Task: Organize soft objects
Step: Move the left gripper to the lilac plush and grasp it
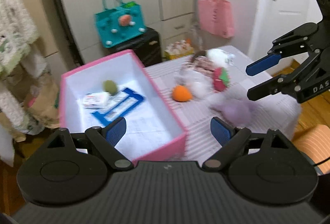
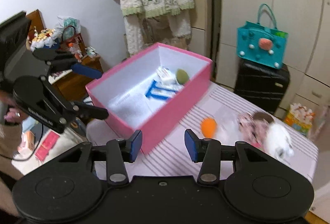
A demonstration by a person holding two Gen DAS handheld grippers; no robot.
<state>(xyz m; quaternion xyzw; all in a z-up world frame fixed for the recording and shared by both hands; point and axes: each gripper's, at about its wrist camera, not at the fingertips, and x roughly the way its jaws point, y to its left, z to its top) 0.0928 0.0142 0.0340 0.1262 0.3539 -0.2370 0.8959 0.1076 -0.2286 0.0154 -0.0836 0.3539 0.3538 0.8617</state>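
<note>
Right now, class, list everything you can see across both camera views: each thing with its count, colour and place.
Box: one, pink, white inside, on the striped table.
Green soft toy: one, inside the box, far end.
Papers and packets: several, white and blue, on the box floor.
Orange soft toy: one, on the table beside the box.
Strawberry toy: one, red and green, on the table.
White plush: one, on the table, blurred.
Teal bag: one, on a black suitcase.
Pink bag: one, hanging.
Left gripper: open, empty.
Right gripper: open, empty.
</note>
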